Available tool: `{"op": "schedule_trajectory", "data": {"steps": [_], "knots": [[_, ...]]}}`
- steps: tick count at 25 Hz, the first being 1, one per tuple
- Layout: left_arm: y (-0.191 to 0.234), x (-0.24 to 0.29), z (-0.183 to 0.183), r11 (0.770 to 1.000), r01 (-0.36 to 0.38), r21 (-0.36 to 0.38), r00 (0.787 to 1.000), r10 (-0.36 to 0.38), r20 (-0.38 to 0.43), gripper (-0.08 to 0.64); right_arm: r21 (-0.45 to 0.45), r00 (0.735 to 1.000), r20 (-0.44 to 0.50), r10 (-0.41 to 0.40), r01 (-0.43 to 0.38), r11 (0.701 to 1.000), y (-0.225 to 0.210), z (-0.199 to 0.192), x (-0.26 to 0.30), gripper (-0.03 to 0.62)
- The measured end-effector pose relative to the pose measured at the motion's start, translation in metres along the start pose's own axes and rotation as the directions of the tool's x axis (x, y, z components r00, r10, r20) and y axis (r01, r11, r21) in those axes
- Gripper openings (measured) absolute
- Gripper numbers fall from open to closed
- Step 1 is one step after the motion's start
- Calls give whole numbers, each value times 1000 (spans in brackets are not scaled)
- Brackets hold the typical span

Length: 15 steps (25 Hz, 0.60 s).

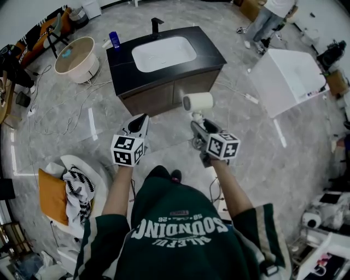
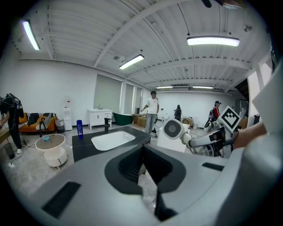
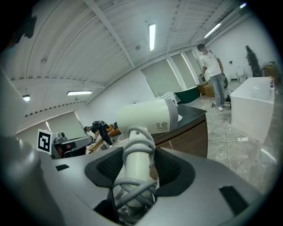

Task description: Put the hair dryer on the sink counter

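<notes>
A white hair dryer is held upright in front of me, its handle between the pads of my right gripper, which is shut on it. In the right gripper view the dryer's barrel points right above the jaws, and its grey cord is wound round the handle. The sink counter, a black top with a white basin, stands on the floor just beyond both grippers. My left gripper hovers to the dryer's left, shut with nothing in it. The left gripper view shows the dryer's grille.
On the counter stand a black faucet and a blue bottle. A round white tub sits to the left, a white box-like unit to the right. Cables trail over the floor. A person stands at the back right.
</notes>
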State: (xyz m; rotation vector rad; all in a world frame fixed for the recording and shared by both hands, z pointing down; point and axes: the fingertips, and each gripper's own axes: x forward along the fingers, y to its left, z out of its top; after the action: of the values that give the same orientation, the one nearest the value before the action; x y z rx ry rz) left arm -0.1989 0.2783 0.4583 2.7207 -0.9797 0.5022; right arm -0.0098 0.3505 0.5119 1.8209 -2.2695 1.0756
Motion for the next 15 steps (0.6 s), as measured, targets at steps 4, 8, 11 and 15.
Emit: {"op": "schedule_trajectory", "data": {"steps": [4, 8, 11, 15], "knots": [[0, 13, 1, 1000, -4, -3, 1000, 4, -8, 2, -4, 1000, -3, 0, 0, 1000, -11, 8, 3, 222], [5, 36, 5, 1000, -5, -14, 1000, 5, -9, 2, -1, 1000, -11, 6, -6, 1000, -24, 16, 14, 222], [12, 57, 12, 1000, -5, -19, 1000, 5, -7, 2, -6, 1000, -17, 8, -8, 1000, -35, 28, 28, 222], [29, 91, 21, 1000, -1, -20, 1000, 1, -8, 2, -11, 1000, -14, 13, -13, 1000, -51, 50, 53, 222]]}}
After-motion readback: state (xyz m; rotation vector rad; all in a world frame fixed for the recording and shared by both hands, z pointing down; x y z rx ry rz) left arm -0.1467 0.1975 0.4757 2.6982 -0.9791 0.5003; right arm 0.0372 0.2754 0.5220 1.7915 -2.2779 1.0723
